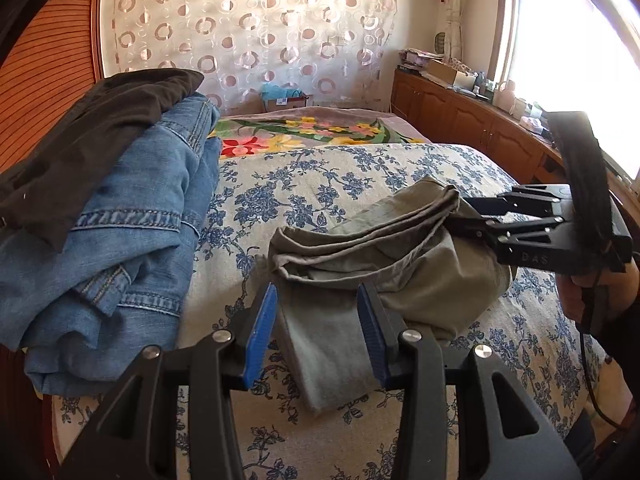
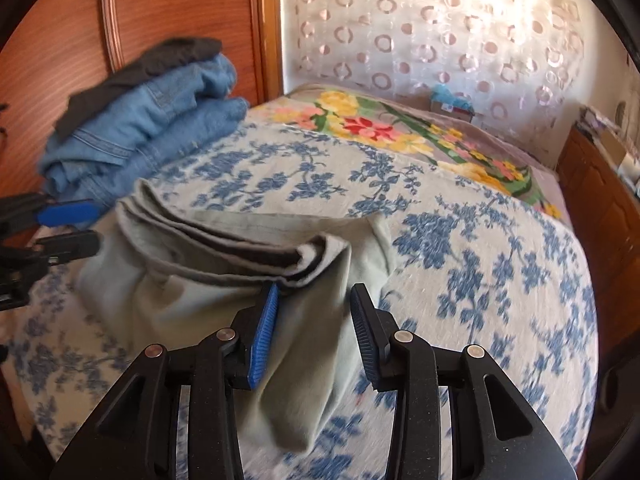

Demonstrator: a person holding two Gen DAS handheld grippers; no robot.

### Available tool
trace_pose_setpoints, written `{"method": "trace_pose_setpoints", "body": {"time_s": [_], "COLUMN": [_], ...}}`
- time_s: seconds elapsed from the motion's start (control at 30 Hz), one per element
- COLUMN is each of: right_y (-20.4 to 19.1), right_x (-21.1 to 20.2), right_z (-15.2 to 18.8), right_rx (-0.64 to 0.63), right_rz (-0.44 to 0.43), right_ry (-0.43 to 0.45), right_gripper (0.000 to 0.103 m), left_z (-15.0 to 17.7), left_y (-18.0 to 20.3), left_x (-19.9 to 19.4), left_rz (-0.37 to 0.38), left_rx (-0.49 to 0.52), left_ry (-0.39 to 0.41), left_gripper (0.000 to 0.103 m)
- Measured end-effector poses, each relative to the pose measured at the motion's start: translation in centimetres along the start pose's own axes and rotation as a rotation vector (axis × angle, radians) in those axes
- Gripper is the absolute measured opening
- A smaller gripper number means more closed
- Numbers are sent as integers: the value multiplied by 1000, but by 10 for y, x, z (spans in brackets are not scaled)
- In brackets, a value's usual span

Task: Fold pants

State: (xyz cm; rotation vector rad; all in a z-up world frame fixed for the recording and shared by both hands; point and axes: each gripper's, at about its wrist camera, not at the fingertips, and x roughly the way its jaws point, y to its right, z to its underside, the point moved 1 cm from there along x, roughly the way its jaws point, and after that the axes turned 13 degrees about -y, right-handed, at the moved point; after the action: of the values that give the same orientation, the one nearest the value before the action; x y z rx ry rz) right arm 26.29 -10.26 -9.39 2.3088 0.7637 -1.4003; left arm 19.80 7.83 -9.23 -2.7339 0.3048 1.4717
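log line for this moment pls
pants: folded on bed | left gripper: open, over near edge | right gripper: open, over other end | jeans: stacked aside

The far half of the bed [image 2: 460, 240], beyond and to the right of the folded olive pants [image 1: 380, 256], lay bare and gave a gripper open room. On the left a stack of jeans [image 1: 120, 216] topped by a dark garment [image 1: 92, 136] blocked the way, close against the wooden headboard [image 2: 168, 20]. A wooden cabinet [image 1: 460, 120] closed off the right side.
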Motion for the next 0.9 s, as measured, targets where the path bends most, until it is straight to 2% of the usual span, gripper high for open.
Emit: {"method": "trace_pose_setpoints", "body": {"time_s": [0.1, 0.2, 0.33, 0.47, 0.7, 0.9], "right_y": [9, 19, 32, 28, 8, 6], "right_x": [5, 3, -5, -20, -44, -37], "right_z": [-10, -17, -15, -1, 44, 69], "right_rx": [20, 65, 134, 129, 80, 94], "right_rz": [2, 54, 17, -22, -55, -70], "right_ry": [2, 45, 64, 76, 62, 27], "right_gripper": [37, 37, 37, 37, 37, 37], "left_z": [4, 7, 11, 18, 34, 42], "left_y": [-2, 0, 4, 9, 15, 13], "left_x": [1, 2, 2, 0, -2, 4], "left_rz": [4, 10, 16, 29, 33, 30], "left_rx": [-4, -1, 7, 20, 39, 29], "left_ry": [-4, -14, -23, -27, -45, -73], "left_gripper": [41, 41, 41, 41, 41, 41]}}
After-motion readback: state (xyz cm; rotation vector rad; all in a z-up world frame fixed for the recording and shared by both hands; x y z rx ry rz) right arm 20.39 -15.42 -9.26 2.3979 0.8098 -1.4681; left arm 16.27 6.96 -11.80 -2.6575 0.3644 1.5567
